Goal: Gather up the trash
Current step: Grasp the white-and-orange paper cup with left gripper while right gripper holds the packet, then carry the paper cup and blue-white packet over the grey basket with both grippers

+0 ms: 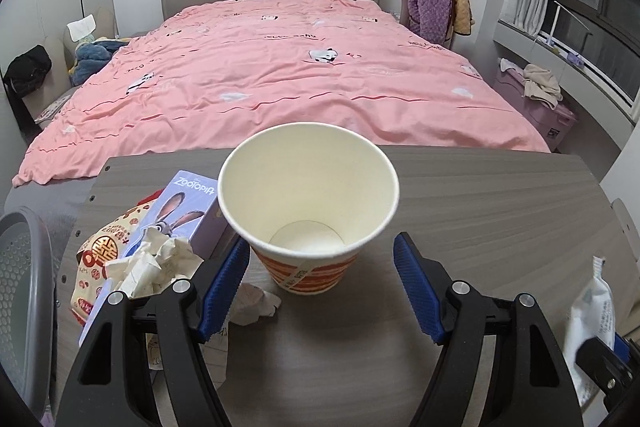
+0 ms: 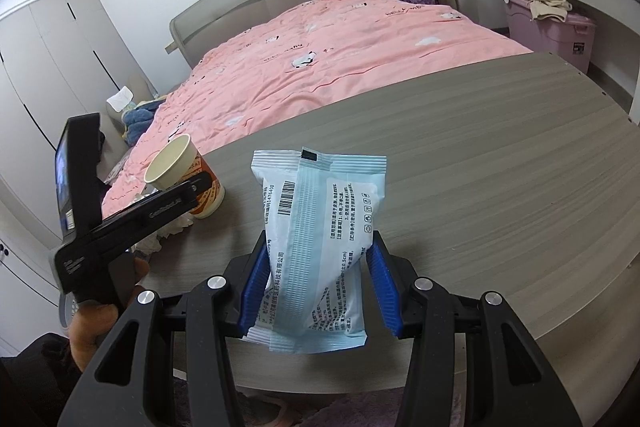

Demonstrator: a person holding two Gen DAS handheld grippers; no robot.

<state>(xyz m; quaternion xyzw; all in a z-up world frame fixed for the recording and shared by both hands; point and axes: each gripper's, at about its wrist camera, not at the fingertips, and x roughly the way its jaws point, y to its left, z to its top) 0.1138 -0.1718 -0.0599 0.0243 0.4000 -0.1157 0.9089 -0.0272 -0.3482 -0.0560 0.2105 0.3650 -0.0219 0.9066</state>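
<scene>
The right gripper [image 2: 318, 287] is pinching a pale blue packet [image 2: 318, 239] between its blue pads at the lower middle of the right wrist view, holding it upright above the grey table [image 2: 500, 167].

In the left wrist view the left gripper [image 1: 320, 283] is standing spread wide, with its fingers flanking an empty paper cup [image 1: 308, 207] at the centre of the frame without touching it.

Most of the collecting is apparently still waiting. The cup is sitting on the table, and at the lower left a crumpled paper wad [image 1: 154, 263], a purple box [image 1: 184, 211] and a red snack bag [image 1: 102, 255] are lying in a heap. A grey perforated bin [image 1: 24, 299] is showing at the left edge, and its inside is hidden. Only the packet is looking picked up so far.
</scene>
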